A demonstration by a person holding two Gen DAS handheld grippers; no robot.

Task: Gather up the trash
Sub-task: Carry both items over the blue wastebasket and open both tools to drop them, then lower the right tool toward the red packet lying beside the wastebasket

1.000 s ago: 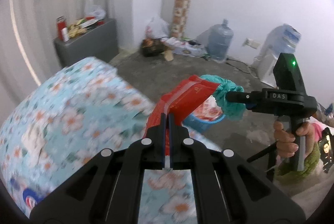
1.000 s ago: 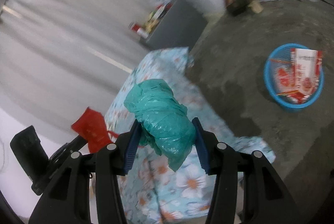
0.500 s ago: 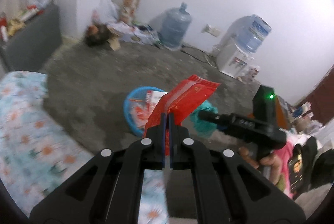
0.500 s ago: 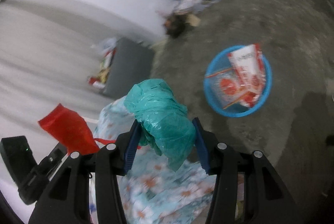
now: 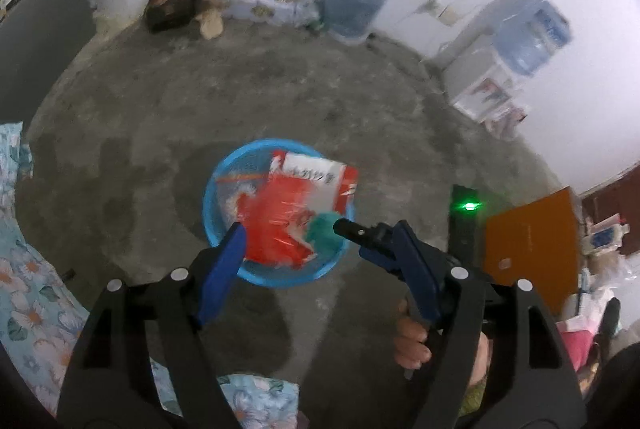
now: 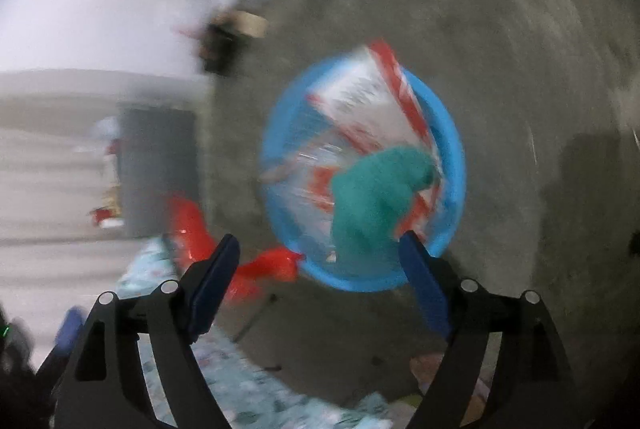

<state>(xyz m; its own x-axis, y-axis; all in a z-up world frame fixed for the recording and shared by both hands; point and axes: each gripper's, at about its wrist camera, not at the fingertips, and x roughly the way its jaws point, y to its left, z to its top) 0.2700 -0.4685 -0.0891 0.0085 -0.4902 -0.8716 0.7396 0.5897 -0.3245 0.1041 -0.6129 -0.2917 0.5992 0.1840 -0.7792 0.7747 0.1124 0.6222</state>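
A blue basket (image 5: 209,205) stands on the concrete floor, and a red-and-white packet (image 5: 316,181) lies in it. My left gripper (image 5: 316,253) hovers over the basket's near rim with its jaws opening. The red wrapper (image 5: 276,225) is loose beyond them, over the basket. My right gripper (image 6: 320,257) is above the same basket (image 6: 456,165), and its jaws are opening too. The teal plastic bag (image 6: 372,189) has left its pads and hangs blurred over the basket. In the right wrist view the red wrapper (image 6: 192,225) shows in the air left of the basket.
Water jugs (image 5: 360,1) and a white dispenser (image 5: 496,85) stand along the far wall, beside boxes and bags. A grey cabinet (image 5: 40,17) is at far left. Floral cloth (image 5: 32,293) covers the near left. An orange board (image 5: 532,241) leans at the right. A hand (image 5: 412,341) grips the other tool.
Both grippers swung away from the floral cloth and down over the blue basket. Both sets of jaws opened: the left let go of the red wrapper, the right the teal bag.
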